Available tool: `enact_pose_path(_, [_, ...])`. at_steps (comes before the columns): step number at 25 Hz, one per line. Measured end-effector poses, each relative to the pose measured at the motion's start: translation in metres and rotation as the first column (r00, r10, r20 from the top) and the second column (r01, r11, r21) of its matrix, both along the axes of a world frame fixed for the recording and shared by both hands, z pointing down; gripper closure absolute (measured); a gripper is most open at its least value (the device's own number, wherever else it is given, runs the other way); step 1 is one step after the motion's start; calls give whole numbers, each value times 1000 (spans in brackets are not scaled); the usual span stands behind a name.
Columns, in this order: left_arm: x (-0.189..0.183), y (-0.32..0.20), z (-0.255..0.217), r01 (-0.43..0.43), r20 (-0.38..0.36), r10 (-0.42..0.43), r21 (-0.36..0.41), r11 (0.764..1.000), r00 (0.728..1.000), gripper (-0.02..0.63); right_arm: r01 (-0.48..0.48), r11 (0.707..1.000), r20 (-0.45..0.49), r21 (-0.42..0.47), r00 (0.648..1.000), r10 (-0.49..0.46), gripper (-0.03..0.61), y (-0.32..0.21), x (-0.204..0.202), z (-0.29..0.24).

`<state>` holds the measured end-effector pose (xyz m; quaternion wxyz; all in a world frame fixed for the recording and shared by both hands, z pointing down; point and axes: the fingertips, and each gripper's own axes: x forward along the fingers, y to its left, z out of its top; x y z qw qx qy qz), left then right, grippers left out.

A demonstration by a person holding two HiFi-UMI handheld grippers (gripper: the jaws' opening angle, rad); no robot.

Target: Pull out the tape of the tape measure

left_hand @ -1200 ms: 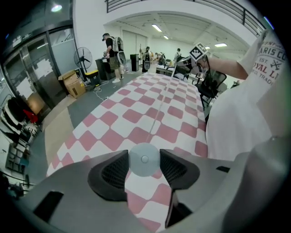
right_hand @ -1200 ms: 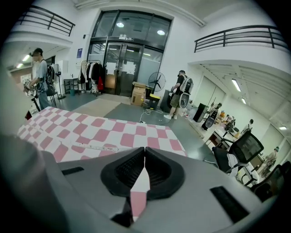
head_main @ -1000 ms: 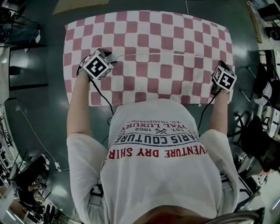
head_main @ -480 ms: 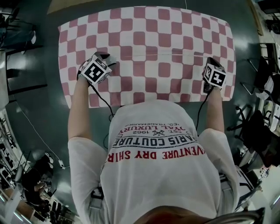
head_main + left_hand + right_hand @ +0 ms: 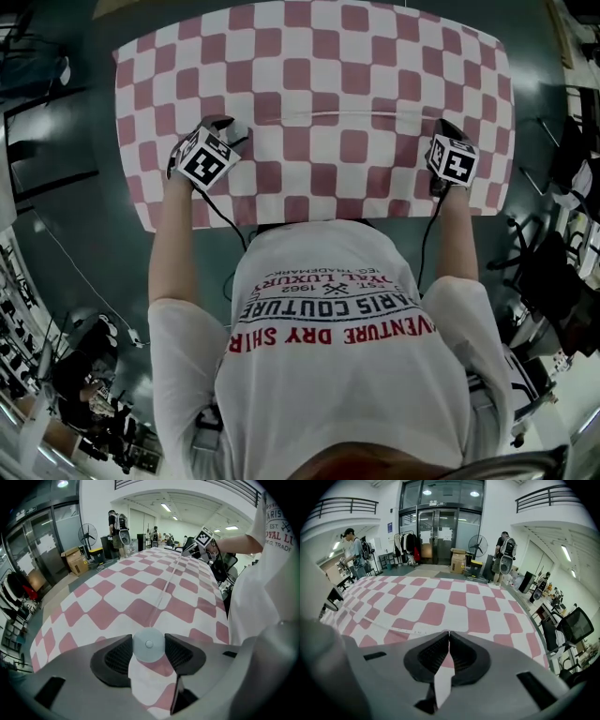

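While tape (image 5: 164, 592) spans the table (image 5: 103, 602): keep it taut and low, pulling straight.
Left gripper (image 5: 149, 651): half open, clamped on the round case (image 5: 149, 643).
Right gripper (image 5: 449, 637): closed, pinching the tape end.

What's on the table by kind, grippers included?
grippers: 2 (left gripper, right gripper)
tape measure: 1, tape pulled out between the grippers
checkered tablecloth: 1
total: 4
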<state>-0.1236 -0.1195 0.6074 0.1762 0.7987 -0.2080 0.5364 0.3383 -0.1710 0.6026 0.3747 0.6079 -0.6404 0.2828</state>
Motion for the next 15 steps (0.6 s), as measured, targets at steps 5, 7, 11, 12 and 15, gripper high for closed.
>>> enact_pose_path(5, [-3,2,15,12,25,-12,-16,1000,1000,382,21,999,-12,-33,1000,-21,545,4,-6,16])
enact_pose_path(7, [-5,1,20,25,37,-25,-9,1000,999,381,30,998,-17,-49,999,-31,545,6,-7,23])
enact_pose_path(11, [-9,0,29,41,55,-41,4,999,998,380,36,997,-31,-75,999,-38,545,13,-5,35])
enact_pose_path(12, [-10,0,30,52,56,-52,9,999,997,382,35,996,-32,-83,999,-38,545,15,-5,38])
enact_pose_path(15, [-11,0,34,95,52,-96,24,995,994,380,34,994,-32,-99,999,-37,545,22,-4,45])
